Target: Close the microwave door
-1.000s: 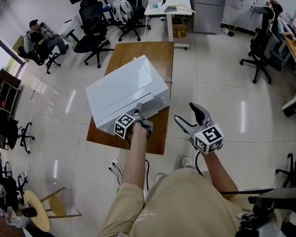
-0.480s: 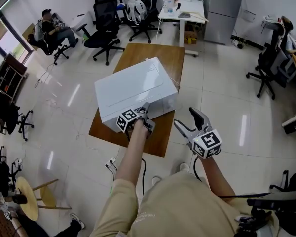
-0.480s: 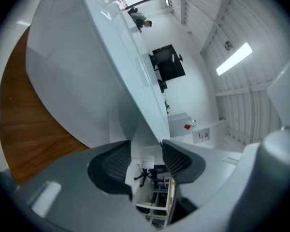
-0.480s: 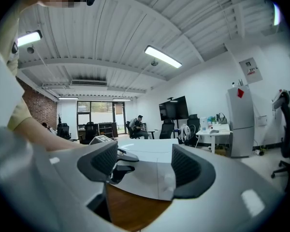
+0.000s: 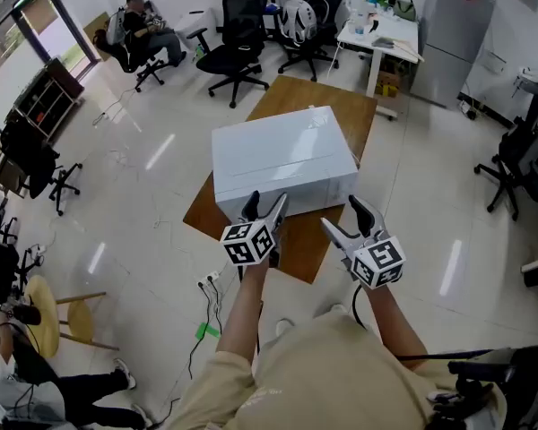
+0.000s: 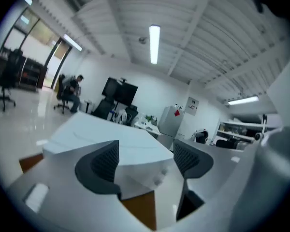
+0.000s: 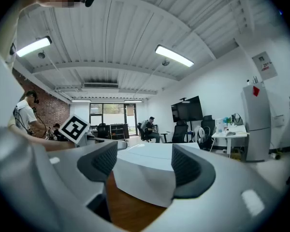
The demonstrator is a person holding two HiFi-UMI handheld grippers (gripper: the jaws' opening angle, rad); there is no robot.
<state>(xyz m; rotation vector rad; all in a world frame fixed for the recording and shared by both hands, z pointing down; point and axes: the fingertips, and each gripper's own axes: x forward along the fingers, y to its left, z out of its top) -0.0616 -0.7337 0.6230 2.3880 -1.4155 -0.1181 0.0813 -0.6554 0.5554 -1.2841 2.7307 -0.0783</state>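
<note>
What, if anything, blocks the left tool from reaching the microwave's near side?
Probably nothing, so likely yes. The left tool hovers just short of the microwave, its jaws opening with nothing between them. Only the table shows in the gap.

the microwave [image 5: 282,155] shows only its top and one plain side in the head view; whether that side is the door cannot be told. most of the table [image 5: 300,245] lies hidden beneath it. in the left gripper view everything is smeared soft, and the marks on the microwave's near corner cannot be read. in its own view the right gripper [image 7: 145,153] covers the microwave's lower corners. the seated person [image 5: 143,25] far off is too small to make out.
</note>
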